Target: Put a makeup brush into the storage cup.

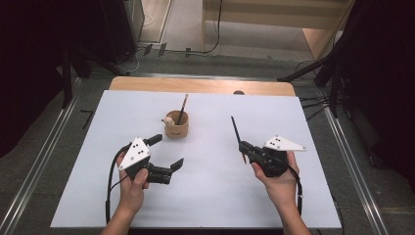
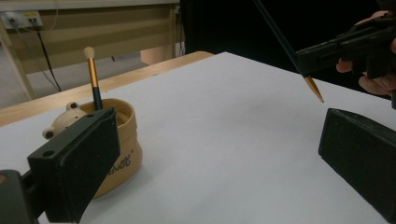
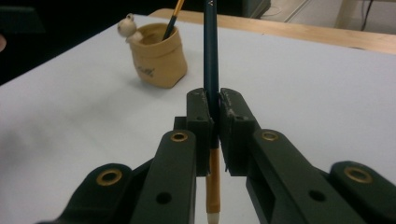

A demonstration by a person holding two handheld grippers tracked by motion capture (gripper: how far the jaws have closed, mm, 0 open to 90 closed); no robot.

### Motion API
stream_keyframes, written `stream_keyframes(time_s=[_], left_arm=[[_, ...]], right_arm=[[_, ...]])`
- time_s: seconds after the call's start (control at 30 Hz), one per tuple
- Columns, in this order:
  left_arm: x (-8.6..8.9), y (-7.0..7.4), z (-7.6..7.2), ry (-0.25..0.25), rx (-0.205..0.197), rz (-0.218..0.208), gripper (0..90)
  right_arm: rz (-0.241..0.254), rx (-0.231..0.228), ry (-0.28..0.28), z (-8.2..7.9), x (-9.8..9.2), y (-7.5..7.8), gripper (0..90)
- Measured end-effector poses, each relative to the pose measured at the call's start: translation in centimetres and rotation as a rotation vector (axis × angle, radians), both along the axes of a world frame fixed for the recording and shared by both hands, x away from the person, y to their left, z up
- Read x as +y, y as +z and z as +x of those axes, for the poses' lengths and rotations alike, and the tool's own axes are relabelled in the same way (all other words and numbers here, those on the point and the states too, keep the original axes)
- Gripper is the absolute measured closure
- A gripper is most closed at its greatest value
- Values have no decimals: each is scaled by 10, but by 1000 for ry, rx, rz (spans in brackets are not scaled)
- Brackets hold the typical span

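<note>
Right gripper view: pencil clamped upright between the fingers.

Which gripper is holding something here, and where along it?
The right gripper clamps a dark, thin brush on its shaft just above the golden ferrule. The left gripper is open, holding nothing.

Bare white table between tools, lone obstacle – pen cup with upright brush
</note>
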State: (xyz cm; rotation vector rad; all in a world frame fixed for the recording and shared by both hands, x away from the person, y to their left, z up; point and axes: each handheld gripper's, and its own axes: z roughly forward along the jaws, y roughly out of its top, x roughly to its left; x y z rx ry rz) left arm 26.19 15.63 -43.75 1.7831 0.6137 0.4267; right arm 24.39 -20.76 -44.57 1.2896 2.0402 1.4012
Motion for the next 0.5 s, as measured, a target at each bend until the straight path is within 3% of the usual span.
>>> stream_keyframes(time_s=[0.27, 0.5], left_arm=[[-4, 3, 1, -41, 11, -12, 0], [-6, 2, 0, -69, 18, -8, 0]], right_arm=[[-6, -41, 45, -11, 9, 3, 848], [-9, -43, 73, -13, 15, 1, 848]])
